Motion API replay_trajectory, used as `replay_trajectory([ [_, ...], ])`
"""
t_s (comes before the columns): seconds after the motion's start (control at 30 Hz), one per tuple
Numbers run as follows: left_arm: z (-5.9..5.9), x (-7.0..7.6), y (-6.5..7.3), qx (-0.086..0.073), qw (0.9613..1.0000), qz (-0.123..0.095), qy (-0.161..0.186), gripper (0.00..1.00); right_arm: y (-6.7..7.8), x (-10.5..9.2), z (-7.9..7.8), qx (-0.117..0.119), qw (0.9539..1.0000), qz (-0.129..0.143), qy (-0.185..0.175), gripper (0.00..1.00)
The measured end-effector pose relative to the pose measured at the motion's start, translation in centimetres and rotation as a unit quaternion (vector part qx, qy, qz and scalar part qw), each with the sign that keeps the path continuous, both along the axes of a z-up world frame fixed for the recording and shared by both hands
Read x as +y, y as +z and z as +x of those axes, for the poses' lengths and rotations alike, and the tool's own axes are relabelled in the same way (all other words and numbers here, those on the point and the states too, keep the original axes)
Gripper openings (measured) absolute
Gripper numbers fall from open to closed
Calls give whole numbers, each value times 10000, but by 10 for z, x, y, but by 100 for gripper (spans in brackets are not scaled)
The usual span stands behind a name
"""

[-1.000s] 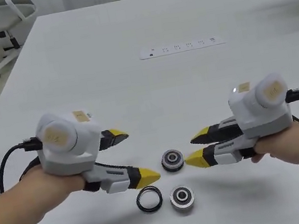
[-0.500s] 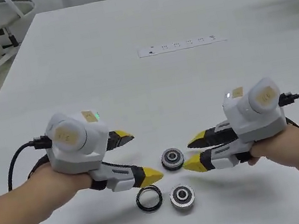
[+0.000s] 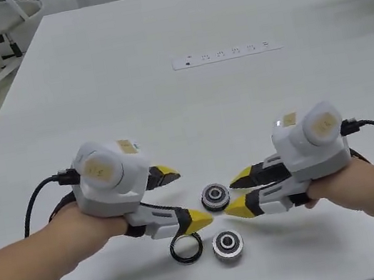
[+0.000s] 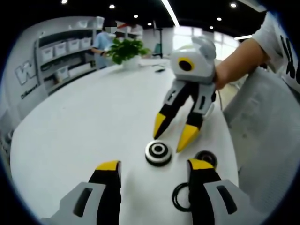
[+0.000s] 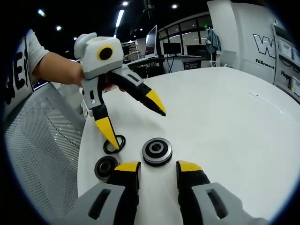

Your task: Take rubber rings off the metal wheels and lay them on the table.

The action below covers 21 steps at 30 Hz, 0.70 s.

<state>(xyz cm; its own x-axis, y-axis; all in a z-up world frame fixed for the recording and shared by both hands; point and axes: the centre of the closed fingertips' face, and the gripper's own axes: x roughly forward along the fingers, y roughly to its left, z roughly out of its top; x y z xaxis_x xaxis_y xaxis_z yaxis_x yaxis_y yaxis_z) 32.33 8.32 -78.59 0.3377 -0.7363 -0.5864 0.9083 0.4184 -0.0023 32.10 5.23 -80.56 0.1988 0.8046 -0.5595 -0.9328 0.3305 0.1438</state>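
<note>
Both grippers are down low over the white table (image 3: 165, 100), nose to nose, with the work right between them. The left gripper (image 3: 185, 197) comes in from the left, held roughly level in the left hand (image 3: 79, 226), the forearm reaching in from the lower-left corner. Its jaws are spread wide and hold nothing: one yellow tip is farther up the table, the other nearer the person, just above the loose rubber ring (image 3: 186, 248).

The right gripper (image 3: 238, 193) mirrors it from the other side, with the right hand (image 3: 335, 188) wrapped behind the body and the forearm angling in from the lower right. Its jaws are apart too, by a narrower gap, and also hold nothing.

The far wheel (image 3: 215, 196) lies flat on the table between the two sets of tips, close to both and touched by neither, with a dark band around its rim. In the left gripper view it sits just ahead of the parted jaws. In the right gripper view it is dead centre, just beyond the tips.

The near wheel (image 3: 227, 244) lies flat closer to the person, just beside the loose ring. Whether it carries a ring I can't tell.

A power strip (image 3: 226, 54) lies well up the table.
</note>
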Motion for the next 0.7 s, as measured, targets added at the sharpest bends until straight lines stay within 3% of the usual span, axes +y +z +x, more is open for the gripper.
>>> replay_trajectory([
  [0.7,-3,-19,-2,57,9998,-72,-161,44,-2,2,-1,41,10000,50,-14,28],
])
